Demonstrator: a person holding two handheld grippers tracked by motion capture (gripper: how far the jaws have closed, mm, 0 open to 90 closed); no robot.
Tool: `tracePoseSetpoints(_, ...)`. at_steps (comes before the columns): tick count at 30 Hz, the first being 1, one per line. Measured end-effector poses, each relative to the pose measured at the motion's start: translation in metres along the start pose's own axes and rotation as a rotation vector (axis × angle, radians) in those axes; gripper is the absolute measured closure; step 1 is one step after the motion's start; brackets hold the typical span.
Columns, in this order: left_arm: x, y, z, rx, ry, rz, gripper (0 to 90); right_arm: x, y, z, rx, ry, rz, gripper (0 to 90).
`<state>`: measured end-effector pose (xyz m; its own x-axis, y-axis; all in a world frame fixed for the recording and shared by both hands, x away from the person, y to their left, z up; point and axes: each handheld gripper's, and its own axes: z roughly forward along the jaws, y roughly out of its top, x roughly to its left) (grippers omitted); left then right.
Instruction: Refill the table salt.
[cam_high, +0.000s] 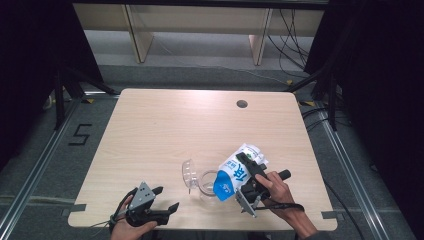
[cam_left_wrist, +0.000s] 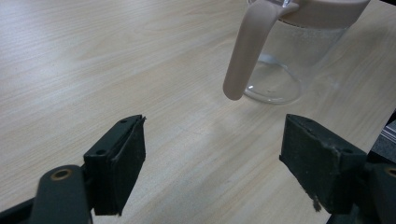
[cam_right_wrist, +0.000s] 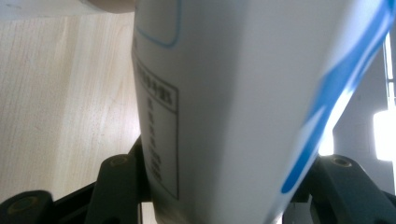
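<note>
My right gripper is shut on a white and blue carton, which it holds tilted, blue end down, over a clear glass pitcher near the table's front edge. In the right gripper view the carton sits clamped between both jaws of the right gripper. The pitcher's clear lid flap stands up on its left side. My left gripper rests open at the front left, apart from the pitcher. Seen from the left gripper, the pitcher and its beige handle stand just beyond the spread, empty jaws.
The light wooden table has a round cable hole at the back right. Beyond its far edge are wooden furniture legs and cables on the grey floor. A taped "5" marks the floor at the left.
</note>
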<state>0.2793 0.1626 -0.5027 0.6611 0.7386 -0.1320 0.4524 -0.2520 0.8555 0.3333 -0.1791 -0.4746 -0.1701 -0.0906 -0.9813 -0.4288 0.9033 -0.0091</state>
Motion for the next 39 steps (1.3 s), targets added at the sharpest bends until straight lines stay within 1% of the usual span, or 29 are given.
tracePoseSetpoints(2,-0.0004,0.0002,-0.0004,0.004,0.005,0.002,21.6,-0.0021,0.0,-0.0003,-0.001,-0.005,-0.022,46.7)
tracePoseSetpoints(4,-0.0002,0.0002,-0.0002,0.003,0.002,0.002,21.6,-0.001,-0.0006,-0.0002,0.002,-0.008,-0.013,46.7)
tracePoseSetpoints(6,0.0002,0.0001,0.0,0.001,0.0,0.0,21.6,-0.0017,-0.0004,-0.0007,0.006,-0.011,-0.025,46.7)
tracePoseSetpoints(7,0.0001,0.0001,0.0,0.001,0.0,0.001,21.6,-0.0021,-0.0001,-0.0002,0.004,-0.013,-0.039,46.7)
tracePoseSetpoints(8,0.0,0.0001,0.0,0.001,0.0,0.0,21.7,-0.0036,-0.001,0.0015,-0.019,-0.024,-0.071,46.7)
tracePoseSetpoints(9,-0.0002,0.0001,-0.0001,0.002,0.0,0.002,21.6,-0.0034,-0.001,0.0012,-0.016,-0.026,-0.07,46.7)
tracePoseSetpoints(10,-0.0006,0.0003,-0.0004,0.005,0.005,0.001,21.6,-0.0058,-0.0002,0.0014,-0.019,-0.024,-0.106,46.7)
tracePoseSetpoints(11,-0.0005,0.0002,-0.0004,0.004,0.004,0.001,21.6,-0.0059,-0.0001,0.0019,-0.026,-0.028,-0.117,46.9)
tracePoseSetpoints(13,0.0,0.0001,0.0,0.0,-0.001,0.001,21.6,-0.0037,0.0008,0.0009,-0.008,-0.025,-0.092,47.1)
tracePoseSetpoints(16,-0.0001,0.0002,-0.0001,0.0,0.0,0.001,21.6,-0.0036,0.001,0.0011,-0.007,-0.022,-0.103,47.1)
tracePoseSetpoints(17,-0.0003,0.0003,-0.0003,0.003,0.002,0.002,21.6,-0.0036,0.0008,0.0008,-0.007,-0.028,-0.097,47.1)
tracePoseSetpoints(19,-0.0004,0.0003,-0.0003,0.003,0.001,0.002,21.7,-0.0038,0.0006,0.0005,-0.006,-0.035,-0.101,47.1)
tracePoseSetpoints(20,-0.0003,0.0004,-0.0003,0.003,-0.001,0.002,21.8,-0.0036,0.0004,0.0003,0.0,-0.031,-0.097,47.1)
tracePoseSetpoints(21,-0.0002,0.0003,-0.0002,0.002,-0.002,0.001,21.9,0.0003,-0.0005,-0.0009,0.024,-0.024,-0.043,47.2)
tracePoseSetpoints(23,-0.0001,0.0003,0.0,0.001,-0.004,0.0,22.0,-0.0008,-0.0007,-0.0005,0.021,-0.029,-0.057,47.2)
tracePoseSetpoints(25,0.0,0.0004,-0.0001,0.001,-0.004,0.002,22.1,-0.0005,-0.0006,-0.0007,0.023,-0.032,-0.058,47.1)
tracePoseSetpoints(26,0.0,0.0004,-0.0001,0.002,-0.004,0.002,22.1,-0.0023,0.0001,-0.0009,0.022,-0.037,-0.086,47.2)
tracePoseSetpoints(27,0.0,0.0004,-0.0001,0.002,-0.003,0.002,22.1,-0.0051,0.0008,-0.0002,0.002,-0.046,-0.126,47.2)
tracePoseSetpoints(28,-0.0001,0.0004,-0.0001,0.001,-0.003,0.002,22.1,-0.0027,-0.0003,0.0,0.008,-0.039,-0.097,47.5)
tracePoseSetpoints(29,-0.0002,0.0004,-0.0001,0.002,-0.003,0.001,22.0,-0.0029,-0.0004,0.0,0.01,-0.039,-0.098,47.7)
tracePoseSetpoints(30,-0.0001,0.0004,0.0,0.002,-0.003,0.002,22.0,-0.0015,0.0,-0.0005,0.017,-0.038,-0.079,47.7)
tracePoseSetpoints(31,0.0,0.0004,-0.0001,0.0,-0.003,0.002,22.0,-0.0008,0.0002,-0.0008,0.025,-0.037,-0.072,47.7)
tracePoseSetpoints(33,0.0001,0.0004,-0.0001,0.001,-0.003,0.002,22.0,-0.0069,0.0006,0.0015,-0.009,-0.051,-0.165,47.7)
tracePoseSetpoints(36,0.0002,0.0004,-0.0001,0.001,-0.003,0.003,22.0,-0.0069,0.0009,0.0013,-0.002,-0.052,-0.163,47.7)
tracePoseSetpoints(37,0.0002,0.0004,-0.0001,0.001,-0.003,0.003,22.0,-0.0039,0.0,0.0014,0.005,-0.05,-0.121,47.8)
tracePoseSetpoints(38,0.0002,0.0005,-0.0002,0.001,-0.002,0.003,22.0,-0.0068,0.0008,0.0013,0.002,-0.053,-0.158,47.8)
tracePoseSetpoints(39,0.0003,0.0005,-0.0002,0.001,-0.002,0.003,21.9,-0.0074,0.0009,0.0013,0.0,-0.055,-0.168,47.9)
